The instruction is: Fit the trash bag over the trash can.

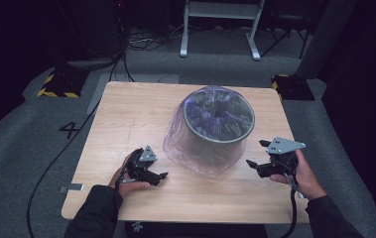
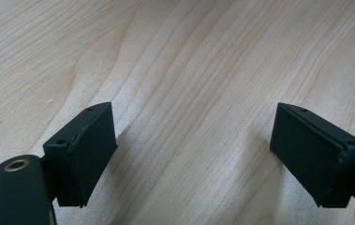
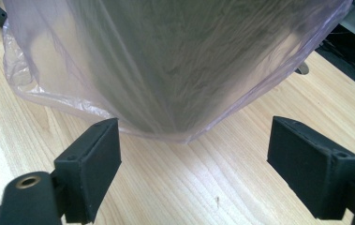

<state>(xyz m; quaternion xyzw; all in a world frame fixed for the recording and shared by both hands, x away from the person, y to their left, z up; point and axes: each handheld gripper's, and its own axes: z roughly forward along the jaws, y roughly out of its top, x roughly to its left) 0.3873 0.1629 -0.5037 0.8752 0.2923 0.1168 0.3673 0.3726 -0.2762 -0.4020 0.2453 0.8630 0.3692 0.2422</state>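
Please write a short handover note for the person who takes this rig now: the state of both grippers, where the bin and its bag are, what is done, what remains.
Left gripper: open, low over bare table, holding nothing, apart from the bin.
Right gripper: open, holding nothing, pointed at the bag's lower edge, close but not touching.
Bin: upright near the table's middle.
Bag: thin, purplish; lines the inside and hangs over the rim down the outer wall to the table.
Done: bag appears fitted over the rim.
Left: probably tidying or gripping the loose skirt; neither gripper has hold of it yet.
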